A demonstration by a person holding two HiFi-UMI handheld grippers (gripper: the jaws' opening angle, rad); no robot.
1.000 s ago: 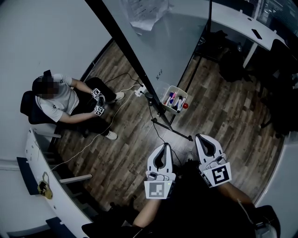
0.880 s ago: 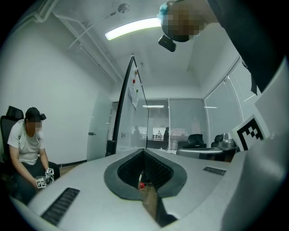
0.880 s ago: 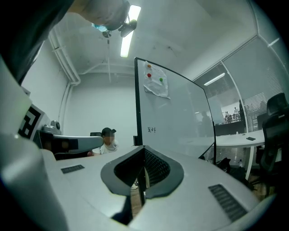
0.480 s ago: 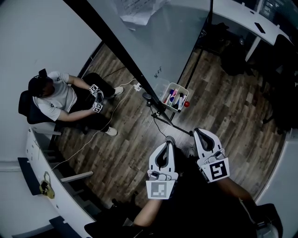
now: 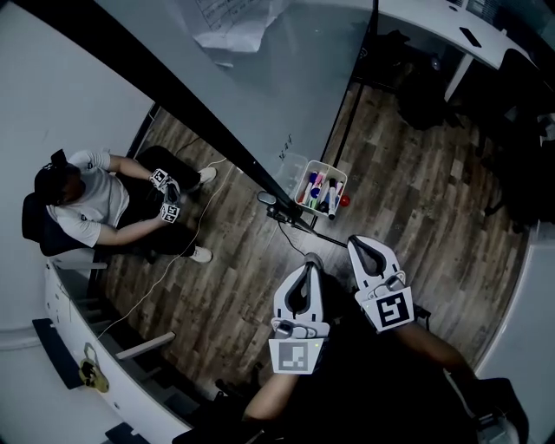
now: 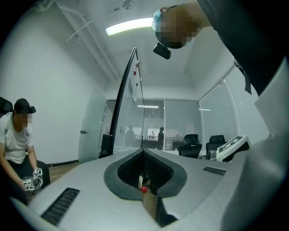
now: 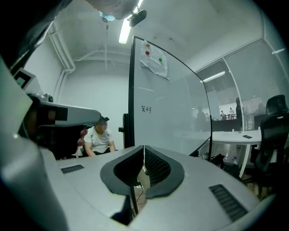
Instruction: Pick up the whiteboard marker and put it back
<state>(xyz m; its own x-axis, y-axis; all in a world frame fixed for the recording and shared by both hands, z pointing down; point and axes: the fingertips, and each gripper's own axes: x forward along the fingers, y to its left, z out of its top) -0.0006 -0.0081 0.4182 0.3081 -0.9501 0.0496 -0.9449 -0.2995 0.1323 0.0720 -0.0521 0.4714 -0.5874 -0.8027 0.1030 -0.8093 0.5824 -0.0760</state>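
Note:
Several coloured whiteboard markers stand in a white basket (image 5: 319,188) on the wooden floor at the foot of the whiteboard (image 5: 260,95). My left gripper (image 5: 311,259) and right gripper (image 5: 355,242) hang side by side a short way short of the basket, both pointing toward it. Both are shut with nothing between the jaws. In the left gripper view the closed jaws (image 6: 143,151) face the whiteboard (image 6: 132,97) edge-on. Through the right gripper's closed jaws (image 7: 144,147) the whiteboard (image 7: 167,103) shows its face with a little writing.
A small red ball (image 5: 345,200) lies beside the basket. The whiteboard's stand and a cable (image 5: 290,227) cross the floor ahead. A seated person (image 5: 87,204) at the left holds another pair of grippers. A white desk (image 5: 451,26) and dark chairs are at the far right.
Both grippers have moved forward and lower, closer to the basket, the right one more. The head view has shifted, so the seated person sits further left. Jaws stayed shut.

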